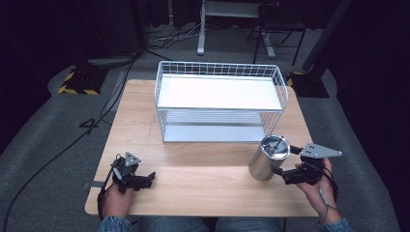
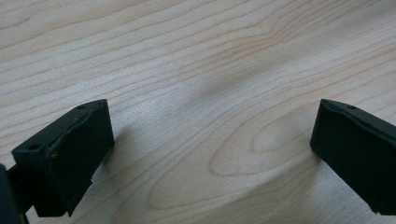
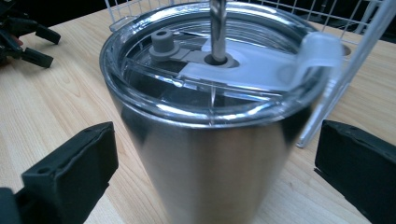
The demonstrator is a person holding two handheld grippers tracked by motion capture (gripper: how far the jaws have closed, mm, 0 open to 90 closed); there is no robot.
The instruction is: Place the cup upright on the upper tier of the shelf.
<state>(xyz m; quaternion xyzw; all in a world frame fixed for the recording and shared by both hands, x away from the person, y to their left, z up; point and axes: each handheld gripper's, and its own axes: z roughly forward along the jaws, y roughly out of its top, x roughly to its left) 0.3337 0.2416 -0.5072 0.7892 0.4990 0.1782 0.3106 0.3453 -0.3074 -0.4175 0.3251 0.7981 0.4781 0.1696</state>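
A stainless steel tumbler (image 1: 267, 160) (image 3: 210, 154) with a clear lid and a metal straw (image 3: 217, 28) stands upright at the table's front right. My right gripper (image 1: 285, 162) (image 3: 217, 154) is open, one jaw on each side of the tumbler's body with small gaps, touching neither side. At the front left my left gripper (image 1: 147, 180) (image 2: 212, 135) rests low over the bare wood, open with nothing between its jaws. It also appears far off in the right gripper view (image 3: 28, 37).
A white two-level wire rack (image 1: 220, 67) (image 3: 369, 28) stands at the back middle of the wooden table (image 1: 203, 181), just behind the tumbler. Its upper and lower shelves hold nothing. Cables and stands lie on the floor beyond the table.
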